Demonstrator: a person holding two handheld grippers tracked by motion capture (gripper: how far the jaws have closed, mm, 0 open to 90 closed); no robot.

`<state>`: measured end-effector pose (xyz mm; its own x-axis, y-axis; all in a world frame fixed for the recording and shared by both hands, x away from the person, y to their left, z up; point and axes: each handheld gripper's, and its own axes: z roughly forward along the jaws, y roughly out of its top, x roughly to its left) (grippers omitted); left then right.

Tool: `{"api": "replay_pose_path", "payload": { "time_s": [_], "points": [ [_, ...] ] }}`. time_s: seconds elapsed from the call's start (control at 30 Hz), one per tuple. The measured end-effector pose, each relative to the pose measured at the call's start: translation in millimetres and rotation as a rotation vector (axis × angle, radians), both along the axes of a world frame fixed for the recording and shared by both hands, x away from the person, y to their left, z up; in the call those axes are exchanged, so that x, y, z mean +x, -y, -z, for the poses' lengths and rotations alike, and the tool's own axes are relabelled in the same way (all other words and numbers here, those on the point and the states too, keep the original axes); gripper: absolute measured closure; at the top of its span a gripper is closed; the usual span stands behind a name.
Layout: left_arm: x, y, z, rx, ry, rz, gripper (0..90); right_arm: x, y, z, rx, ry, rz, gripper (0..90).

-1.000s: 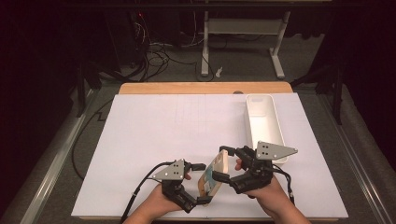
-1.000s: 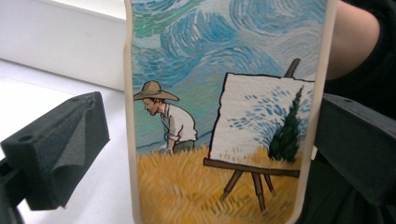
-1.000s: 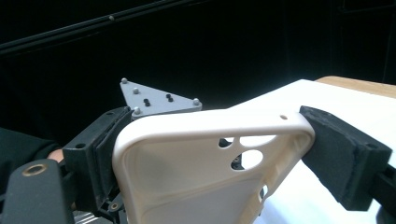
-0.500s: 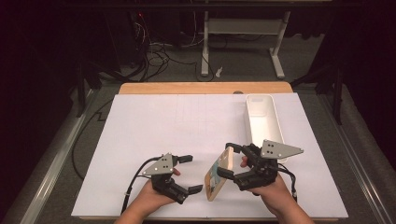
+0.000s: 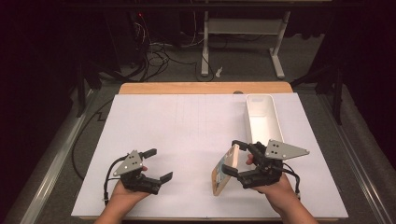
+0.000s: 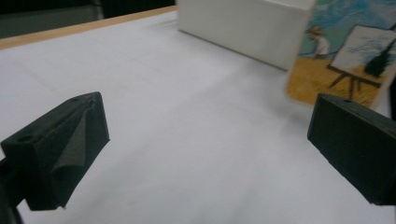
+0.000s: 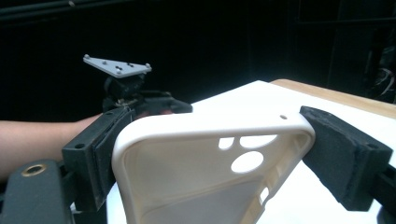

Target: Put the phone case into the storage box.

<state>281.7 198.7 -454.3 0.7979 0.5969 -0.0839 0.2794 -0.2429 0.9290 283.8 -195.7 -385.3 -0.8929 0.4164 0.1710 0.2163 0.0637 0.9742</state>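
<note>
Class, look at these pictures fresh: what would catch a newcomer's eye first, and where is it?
The phone case, cream inside with a painted back, stands on edge near the table's front, clamped in the right tool. Left of it the left tool hovers open and empty. A white tray lies behind the case.

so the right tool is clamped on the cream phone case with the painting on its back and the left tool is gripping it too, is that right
Not quite. The right tool is clamped on the cream plastic phone case with the painted back, but the left tool isn't gripping it. The high view shows it apart, off to the left over the white table cover, jaws open and holding nothing.
</note>
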Motion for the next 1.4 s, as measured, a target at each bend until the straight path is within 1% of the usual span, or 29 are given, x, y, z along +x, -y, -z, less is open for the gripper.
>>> {"api": "replay_pose_path", "payload": {
  "time_s": [0.03,0.07,0.1,0.17,0.23,0.4,0.43,0.53,0.6,0.7,0.9,1.0,1.07,1.17,1.23,1.33,1.4],
  "points": [
    [-1.2,-5.0,0.4,0.015,0.01,-0.044,0.2,-0.3,0.2,-0.2,-0.005,0.008,0.005,13.6],
    [-2.0,-9.0,0.9,0.015,0.014,-0.066,0.2,-0.5,1.0,-0.4,-0.01,0.011,0.009,13.5],
    [-2.5,-13.0,1.6,0.004,0.009,-0.084,0.2,-0.8,1.4,-0.4,-0.012,0.014,0.017,13.5],
    [-3.6,-19.4,2.7,0.0,0.001,-0.121,0.2,-1.0,2.4,-0.3,-0.018,0.021,0.027,13.5],
    [-5.1,-23.5,3.5,0.017,0.005,-0.145,0.2,-1.2,3.7,-0.1,-0.027,0.03,0.039,13.5],
    [-6.0,-29.4,6.2,0.009,-0.006,-0.186,0.2,-2.1,7.8,-0.8,-0.041,0.052,0.071,13.4],
    [-6.0,-30.0,6.3,0.009,-0.01,-0.188,0.4,-2.4,9.1,-1.3,-0.04,0.051,0.081,13.4],
    [-7.0,-29.7,6.7,0.016,0.002,-0.203,0.7,-3.1,11.8,-2.7,-0.047,0.064,0.103,13.4],
    [-7.1,-29.1,6.4,0.019,0.003,-0.202,0.7,-4.5,13.5,-3.9,-0.058,0.081,0.124,13.4],
    [-7.6,-28.0,5.4,0.022,0.015,-0.208,0.2,-5.2,14.9,-4.7,-0.063,0.092,0.149,13.4],
    [-8.4,-27.3,5.3,0.023,0.01,-0.207,0.7,-5.0,19.7,-5.7,-0.059,0.106,0.202,13.4],
    [-8.0,-27.6,6.1,0.028,0.009,-0.21,0.7,-5.5,22.3,-6.5,-0.065,0.115,0.231,13.4],
    [-7.7,-27.1,6.6,0.029,0.01,-0.201,0.6,-5.5,24.6,-6.8,-0.07,0.121,0.251,13.4],
    [-8.3,-25.8,6.2,0.024,0.02,-0.194,0.2,-4.8,27.0,-6.2,-0.07,0.115,0.264,13.4],
    [-8.6,-25.0,5.6,0.027,0.031,-0.196,0.2,-4.3,27.8,-5.3,-0.084,0.119,0.281,13.4],
    [-8.2,-24.6,5.8,0.024,0.023,-0.194,0.3,-4.5,28.6,-5.1,-0.102,0.124,0.302,13.4],
    [-8.5,-25.0,6.1,0.023,0.028,-0.196,0.2,-4.7,28.7,-5.1,-0.101,0.126,0.305,13.4]
  ]
}}
